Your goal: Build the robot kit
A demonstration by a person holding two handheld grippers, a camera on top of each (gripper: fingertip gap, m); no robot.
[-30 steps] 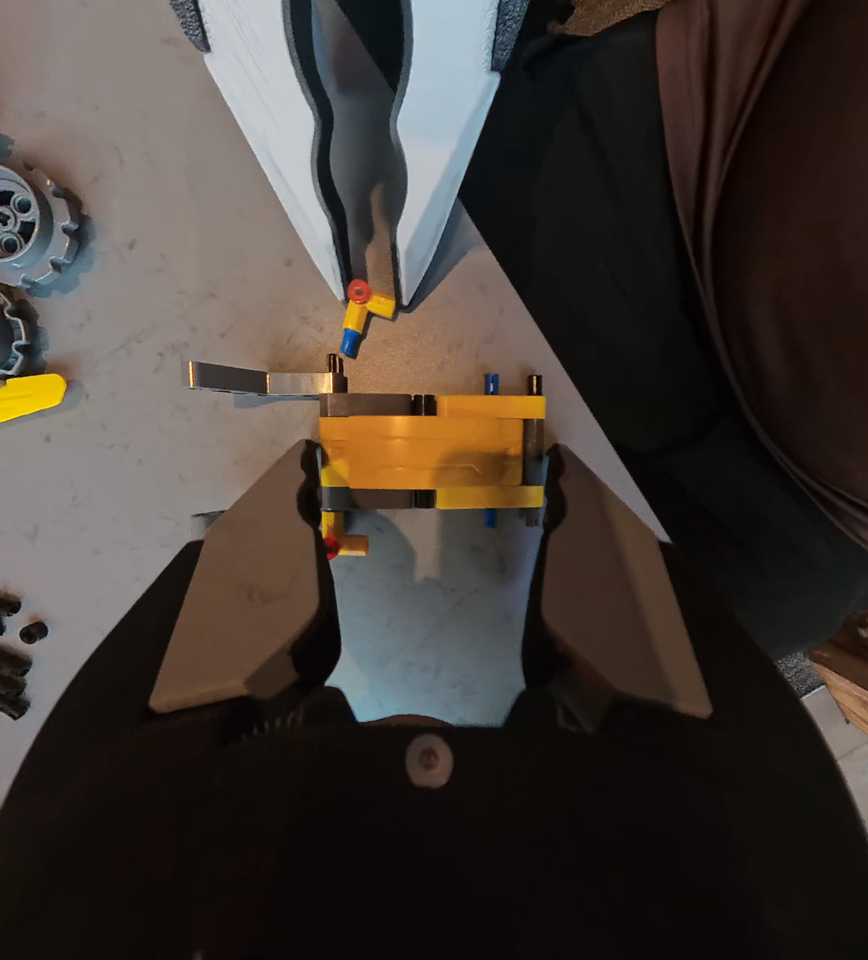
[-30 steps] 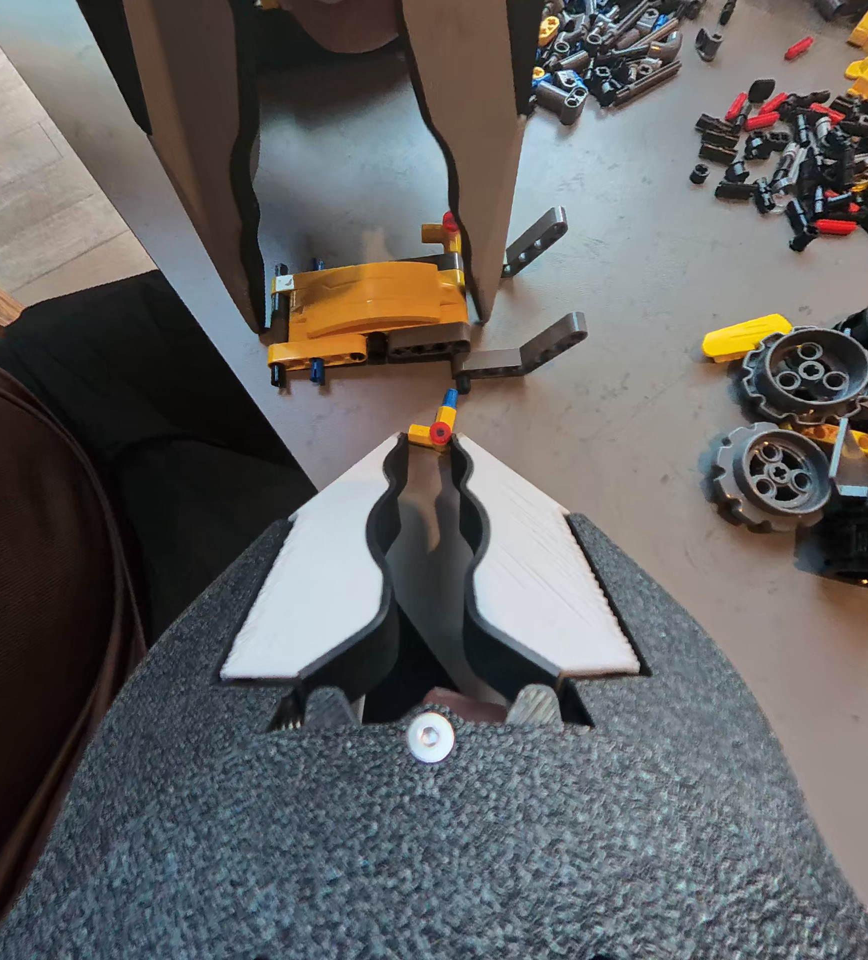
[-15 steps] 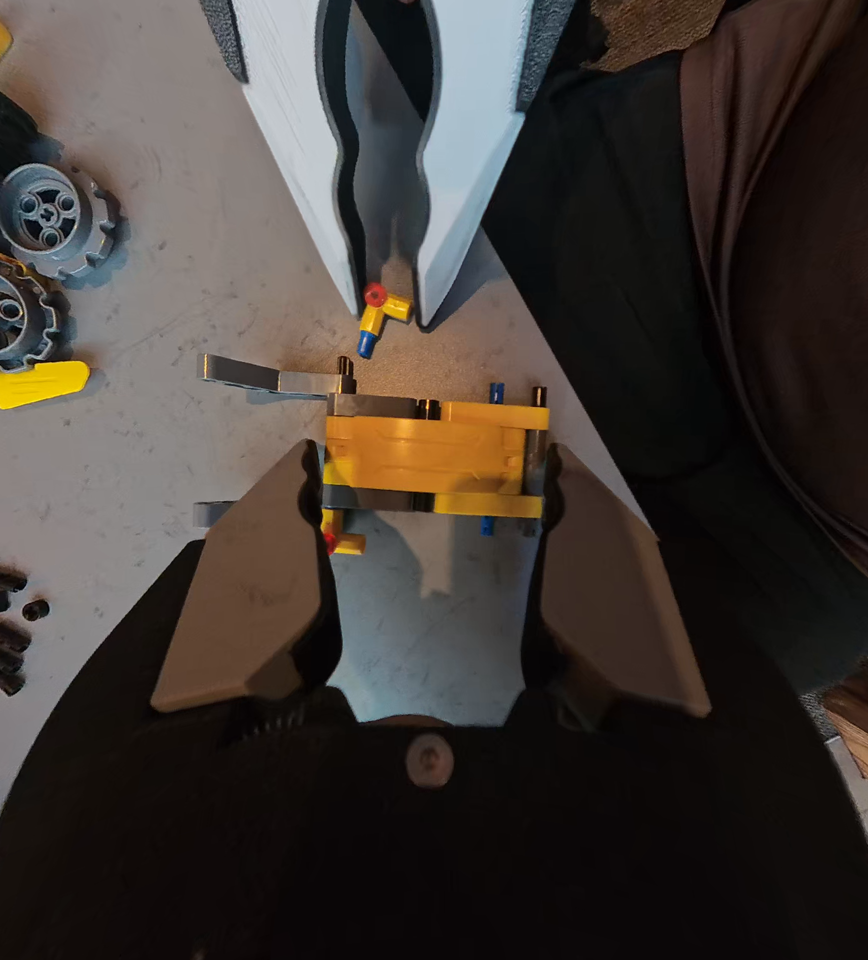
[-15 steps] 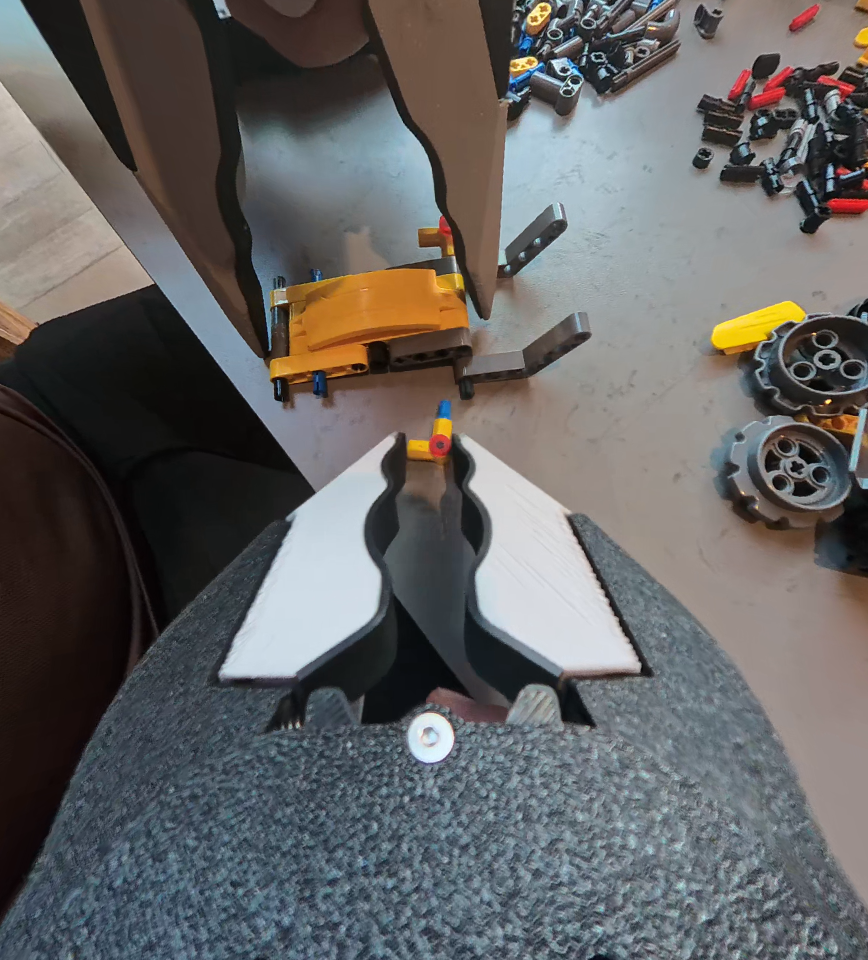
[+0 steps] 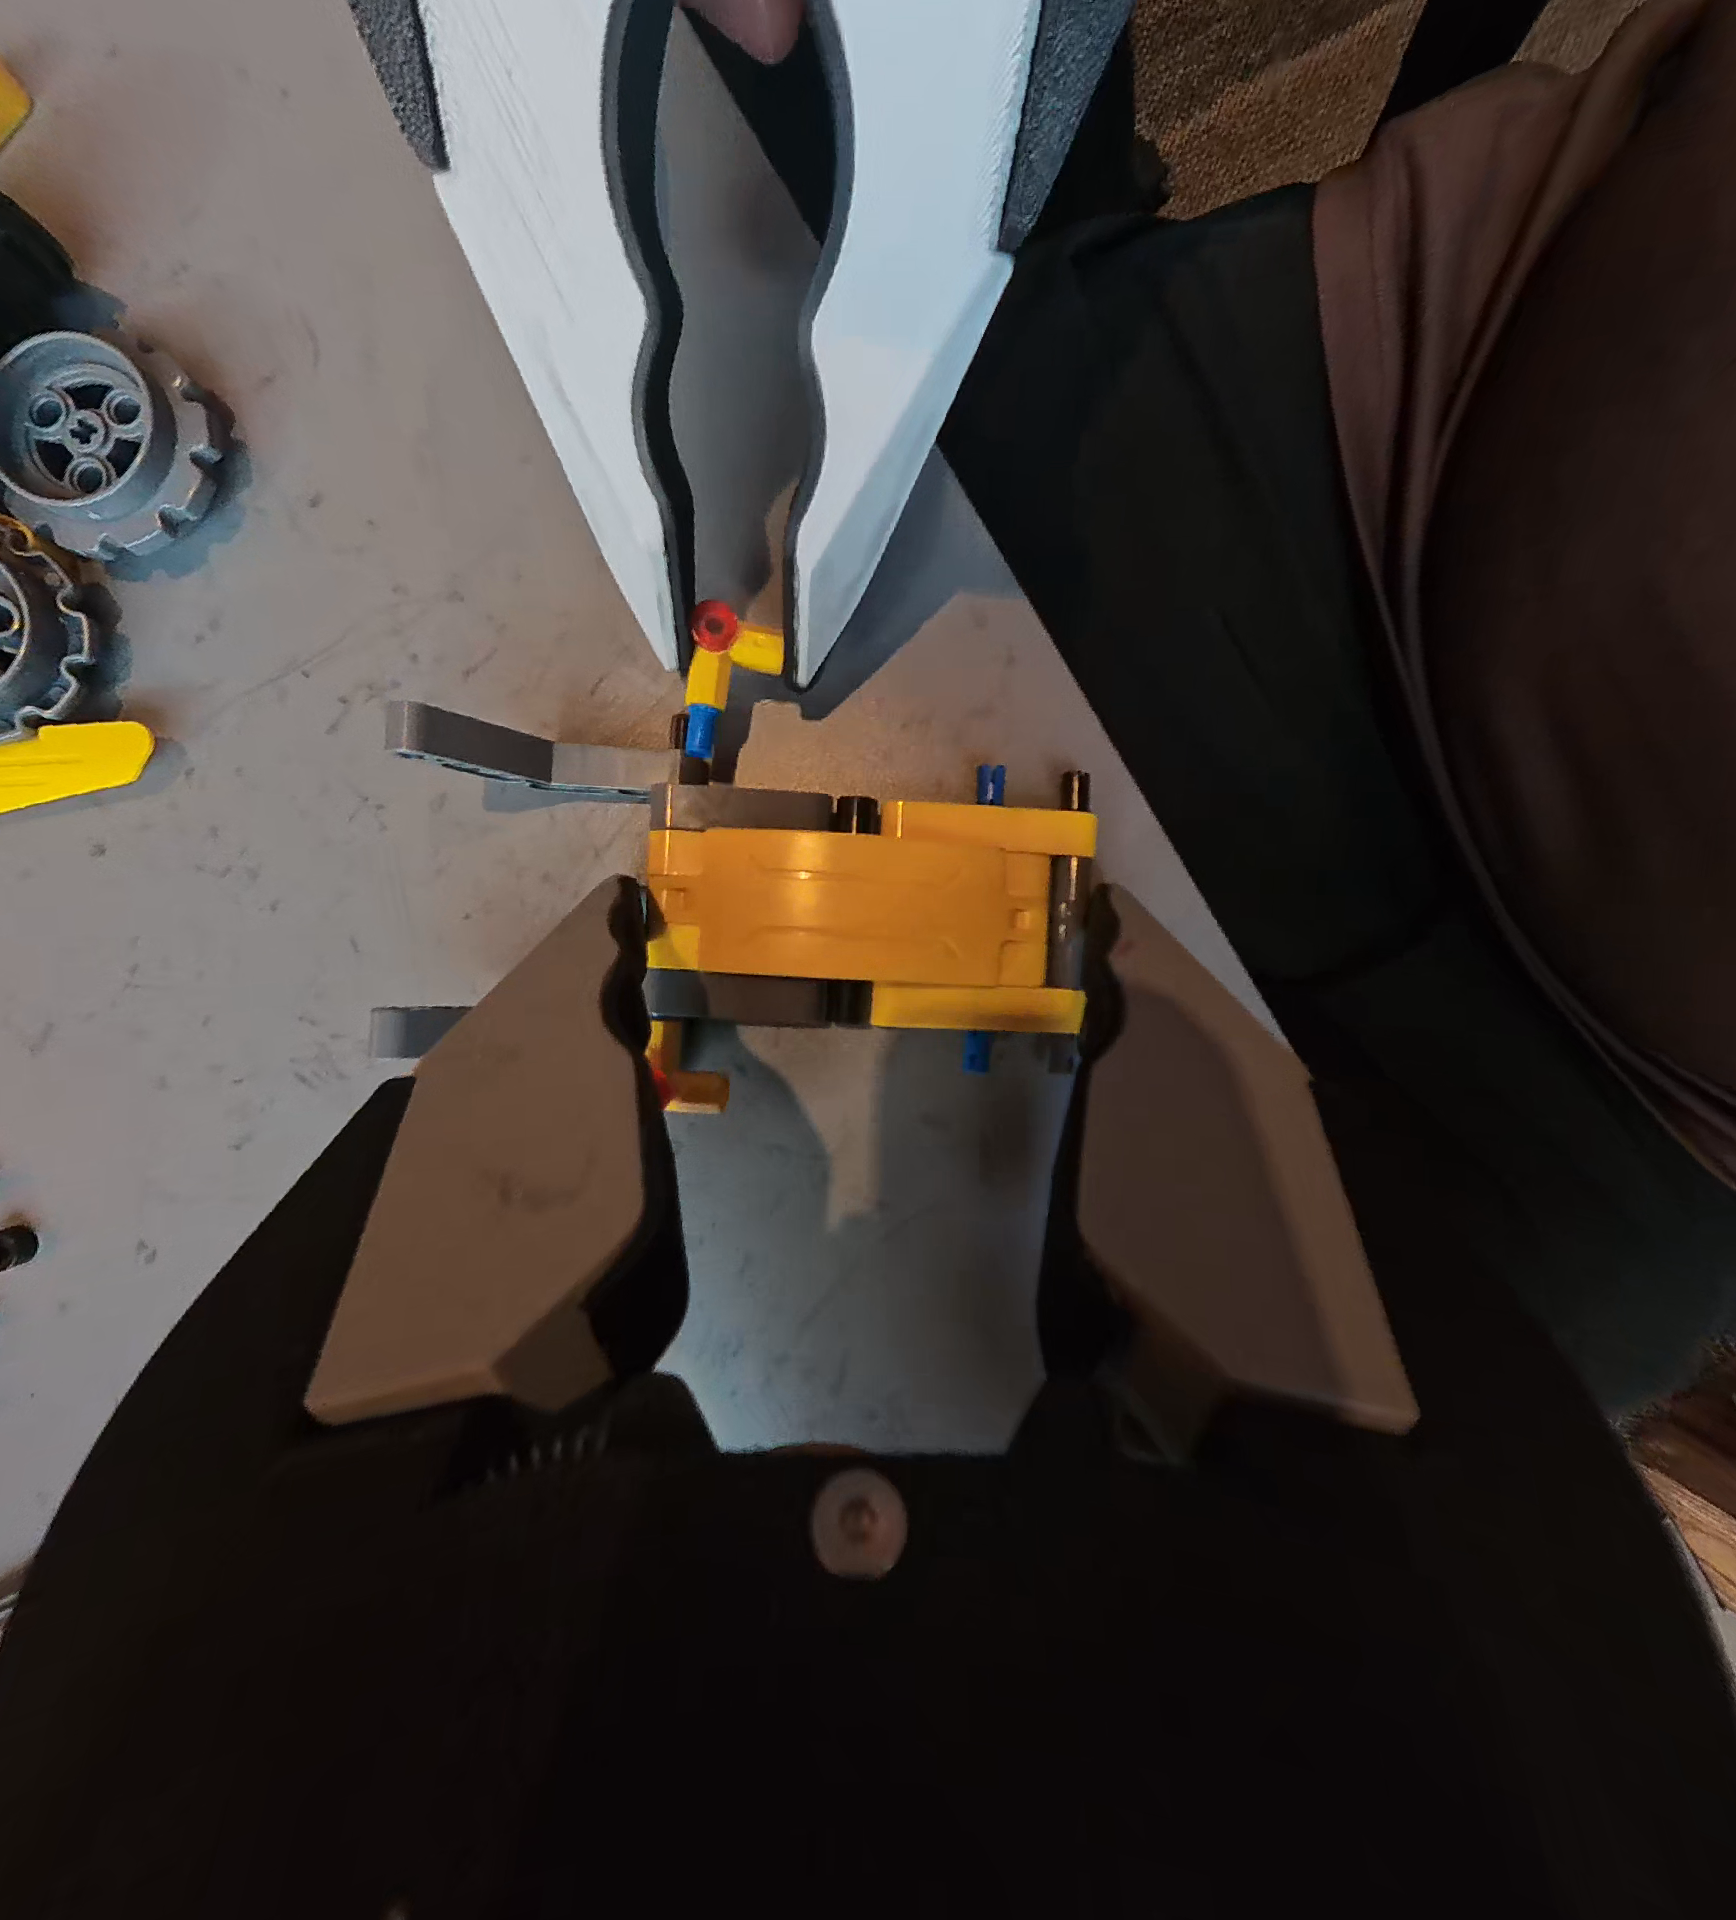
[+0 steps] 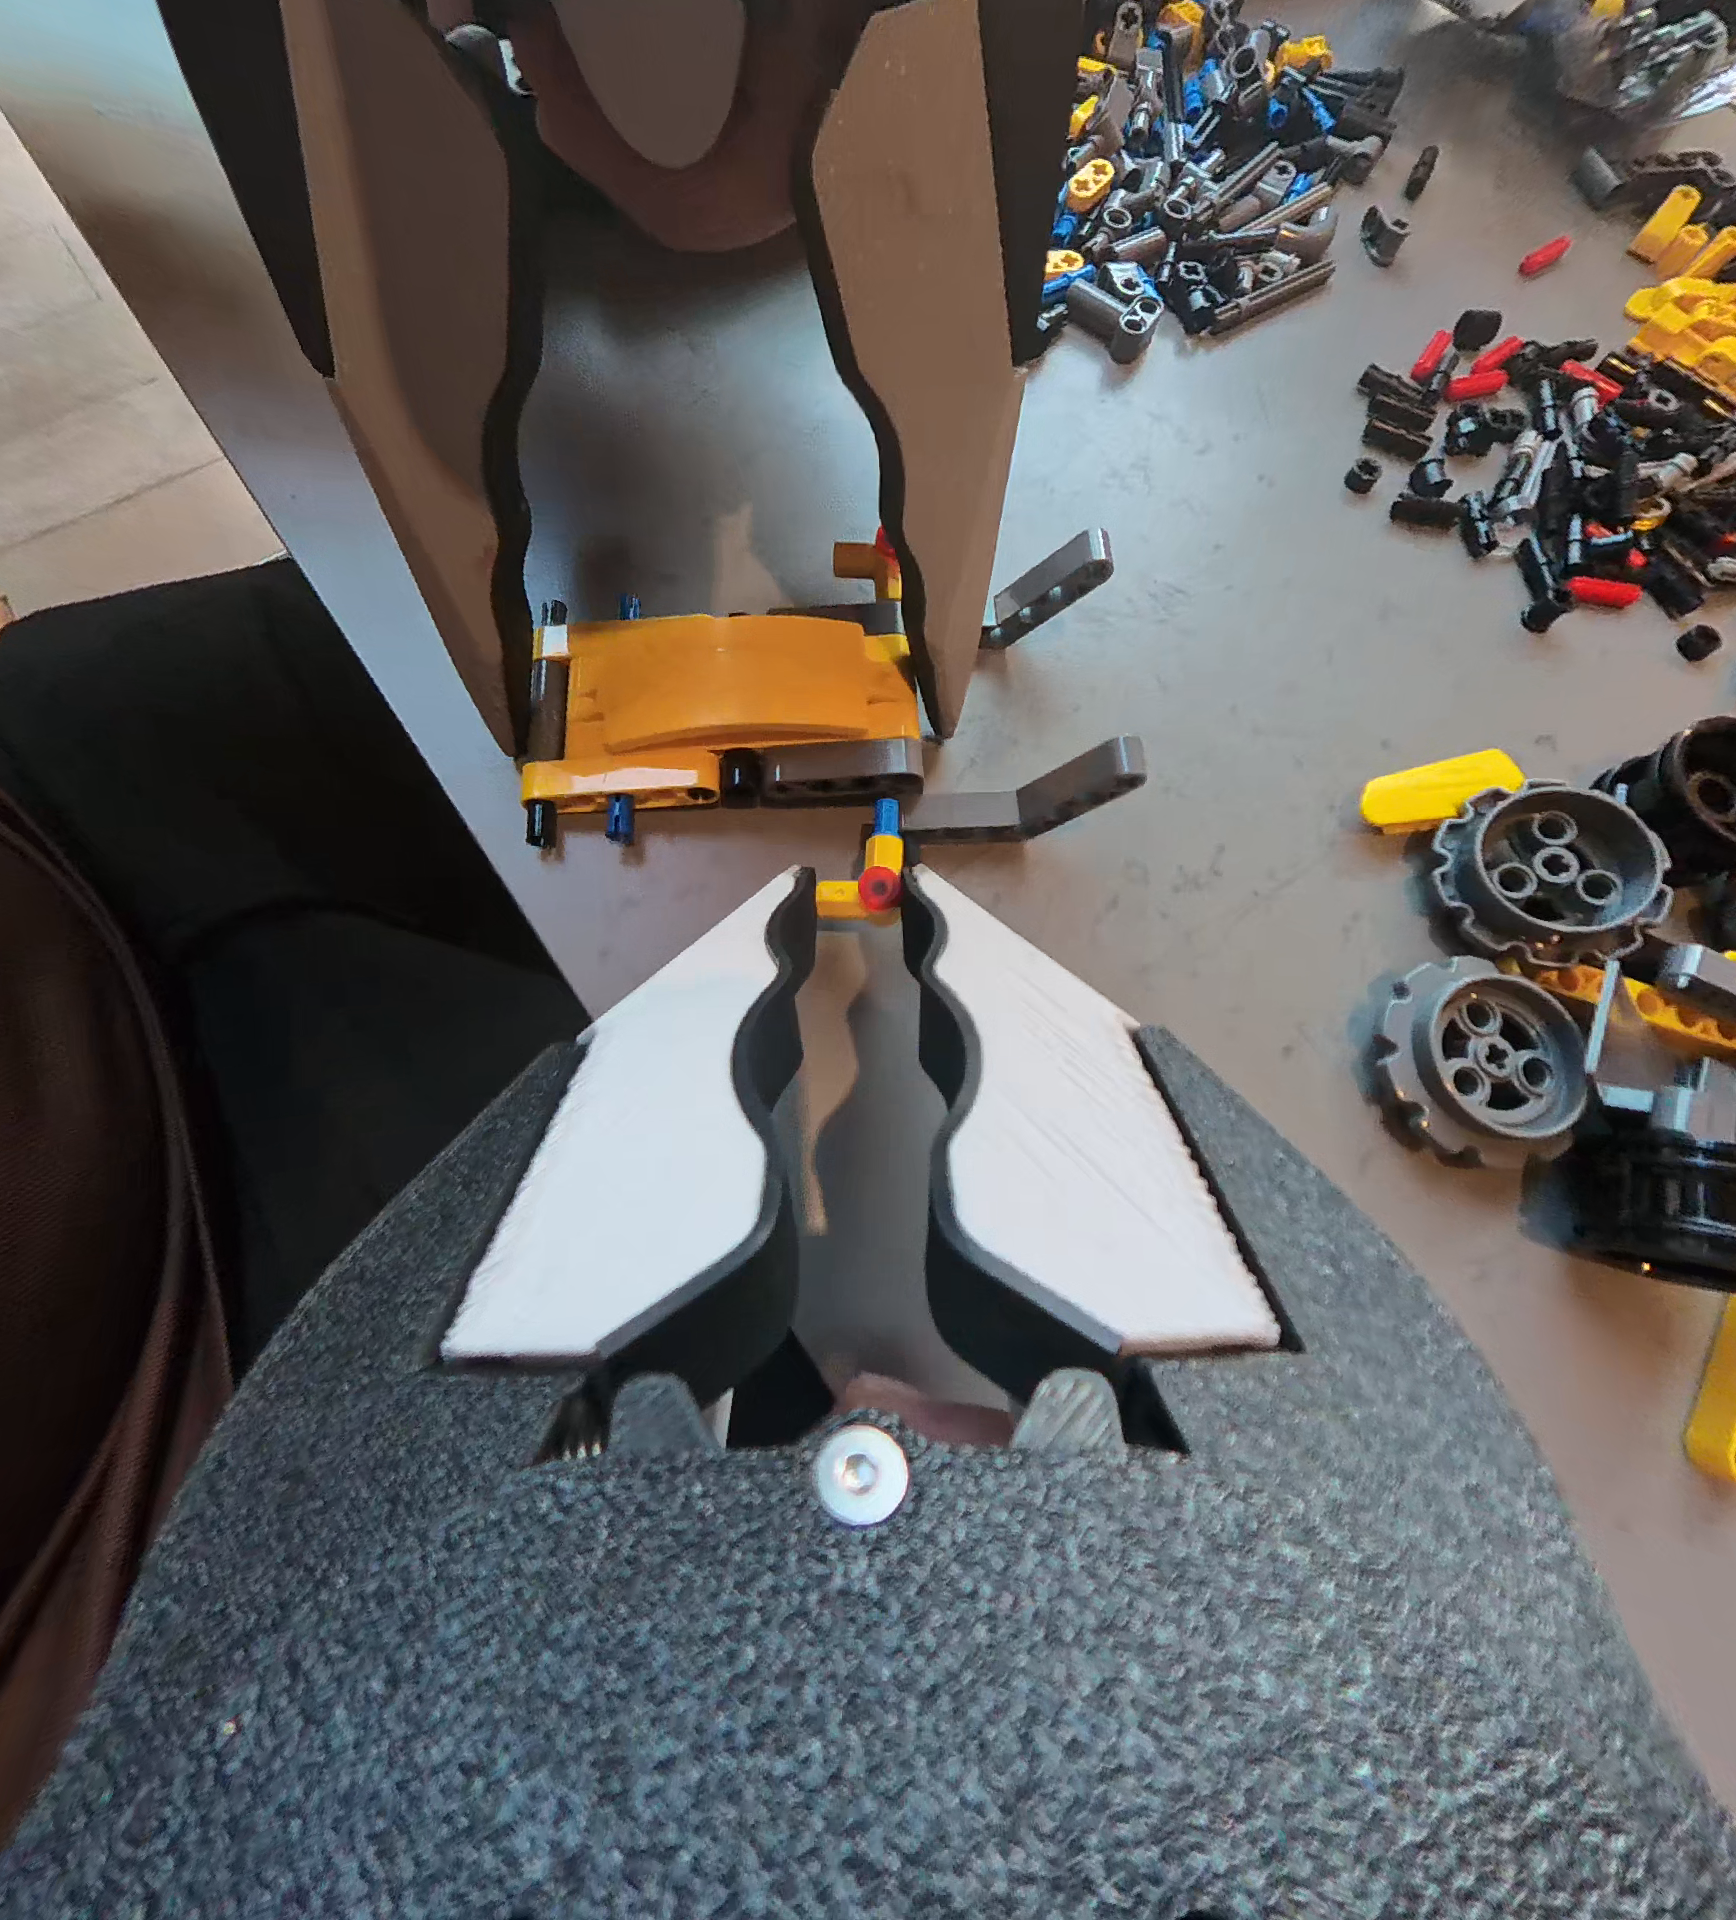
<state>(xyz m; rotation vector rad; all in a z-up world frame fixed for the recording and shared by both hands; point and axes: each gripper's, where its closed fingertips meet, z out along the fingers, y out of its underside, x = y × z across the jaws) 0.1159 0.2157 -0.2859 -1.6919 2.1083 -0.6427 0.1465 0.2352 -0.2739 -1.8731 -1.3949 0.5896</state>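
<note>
My left gripper (image 5: 859,935), with tan fingers, is shut on a yellow and grey brick assembly (image 5: 843,914) that rests on the grey table near its edge. It also shows in the right wrist view (image 6: 718,696). My right gripper (image 6: 859,894), with white fingers, is shut on a small yellow angled connector (image 6: 864,883) with a red pin and a blue pin. The blue pin tip (image 5: 700,727) sits at the black pin on the assembly's grey beam (image 5: 739,805). A grey bent beam (image 5: 511,753) sticks out to the left of the assembly.
Grey toothed wheels (image 6: 1550,873) and a partly built yellow and black model (image 6: 1695,1132) lie right of my right gripper. Piles of small black, red, yellow and blue parts (image 6: 1591,457) lie farther back. A person's dark clothes (image 5: 1466,623) are past the table edge. The left gripper's tips are roughly 4 cm from the right gripper's.
My right gripper has carried the small connector closer to the assembly, so its blue pin now meets the grey beam's end. My left gripper has kept its hold.
</note>
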